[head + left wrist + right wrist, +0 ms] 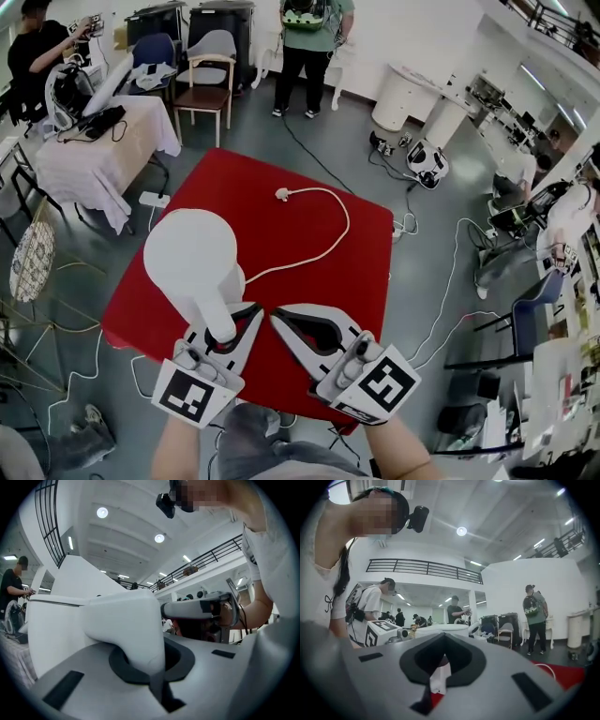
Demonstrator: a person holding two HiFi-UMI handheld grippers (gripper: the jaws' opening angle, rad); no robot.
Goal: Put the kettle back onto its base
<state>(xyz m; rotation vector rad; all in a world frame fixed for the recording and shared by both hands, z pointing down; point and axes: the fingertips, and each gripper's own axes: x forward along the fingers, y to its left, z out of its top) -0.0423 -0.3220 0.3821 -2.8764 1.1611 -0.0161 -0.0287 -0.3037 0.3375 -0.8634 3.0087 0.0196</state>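
Observation:
A white kettle (192, 255) hangs over the left part of the red table (281, 202), seen from above. My left gripper (228, 330) is shut on its handle (129, 625), which fills the gap between the jaws in the left gripper view. A white cord (330, 246) with its plug (282, 194) runs across the table and under the kettle; the base is hidden beneath it. My right gripper (278, 317) sits just right of the handle, shut and holding nothing. The kettle's lid (440, 630) shows beyond its jaws.
A cloth-covered table (103, 150) with gear stands at the back left, chairs (208, 84) behind the red table. A person (314, 42) stands at the back. Cables (450, 281) trail over the grey floor on the right, by desks (562, 366).

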